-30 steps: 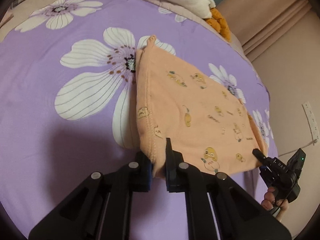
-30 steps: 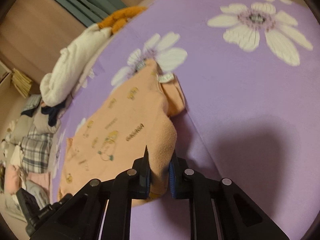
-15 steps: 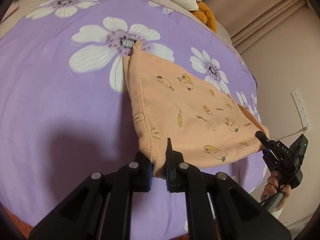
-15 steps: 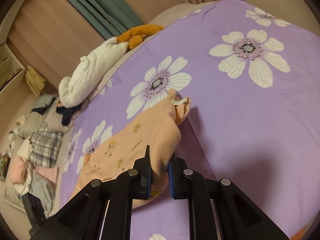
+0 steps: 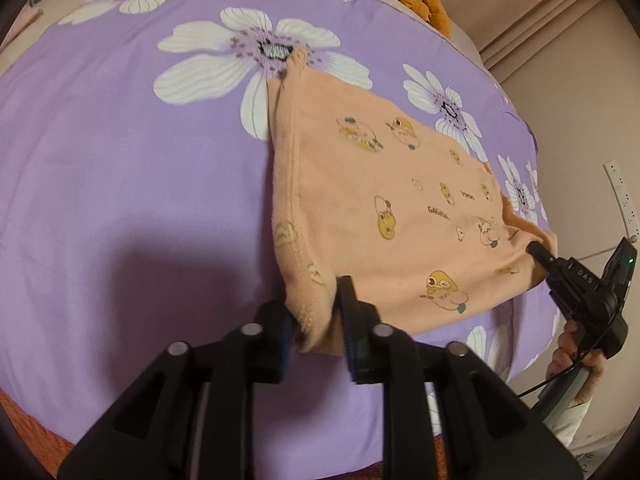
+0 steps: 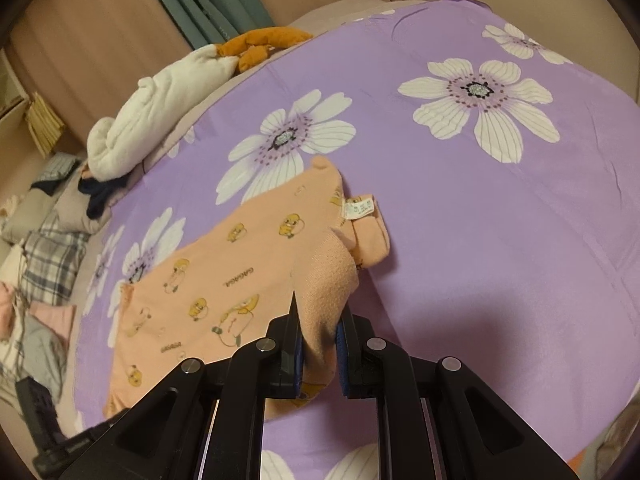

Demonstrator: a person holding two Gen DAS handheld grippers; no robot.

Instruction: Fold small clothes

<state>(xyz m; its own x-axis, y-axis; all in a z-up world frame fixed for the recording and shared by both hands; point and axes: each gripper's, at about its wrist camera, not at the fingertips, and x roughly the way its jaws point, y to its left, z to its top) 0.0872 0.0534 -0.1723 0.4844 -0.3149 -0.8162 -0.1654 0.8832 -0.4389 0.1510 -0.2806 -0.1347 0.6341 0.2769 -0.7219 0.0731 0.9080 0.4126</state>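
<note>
A bed with a purple flowered sheet (image 5: 120, 184) carries an orange printed garment (image 5: 380, 208) spread on it.

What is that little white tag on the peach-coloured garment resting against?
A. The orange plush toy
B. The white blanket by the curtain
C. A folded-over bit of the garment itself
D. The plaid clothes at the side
C. In the right wrist view the white tag lies on a turned-over flap of the peach garment, out on the purple flowered sheet.

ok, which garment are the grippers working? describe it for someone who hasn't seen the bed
On the purple flowered bedsheet, near its front edge, lies a peach garment with small yellow cartoon prints. Unlike the white, plaid and pink clothes piled off to the side, it has a white care label.
</note>
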